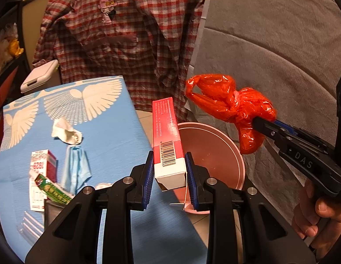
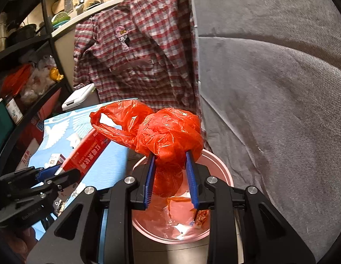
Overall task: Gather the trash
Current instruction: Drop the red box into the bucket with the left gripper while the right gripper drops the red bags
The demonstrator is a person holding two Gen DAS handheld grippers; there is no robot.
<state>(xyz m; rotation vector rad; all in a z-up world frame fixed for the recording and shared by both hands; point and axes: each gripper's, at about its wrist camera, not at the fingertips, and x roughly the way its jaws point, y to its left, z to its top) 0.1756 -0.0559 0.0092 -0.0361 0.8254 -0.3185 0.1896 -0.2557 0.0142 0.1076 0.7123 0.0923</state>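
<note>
over the pink bin [image 2: 216, 167], just off the right edge of the blue table [image 1: 109, 132], both tongs arrive loaded. the right gripper [image 2: 170, 176] has its blue pads pinched partway in on a crumpled red plastic bag [image 2: 168, 136], and the bag hangs directly above the bin's open mouth, handles flopping out toward the table side. some pink and red scraps lie in the bottom of the bin. that bag looks ready to drop, nothing between it and the bin.

the left gripper [image 1: 169, 171] is clamped on the near end of a red and white box [image 1: 168, 140], jaws narrowed to the box's width. the box's long axis runs straight away from the tongs and tips upward, its near end hovering at the table's right edge with the bin's rim just beyond and to the right. so the right hand is the nearer one to the drop; the left, i'd say, needs to carry on to the right before letting go, or the box clips the rim.

back on the table, near its left edge: a crumpled tissue [image 1: 66, 132], a blue cloth [image 1: 76, 167], a small red and white carton [image 1: 45, 162] and a green packet [image 1: 54, 189].
</note>
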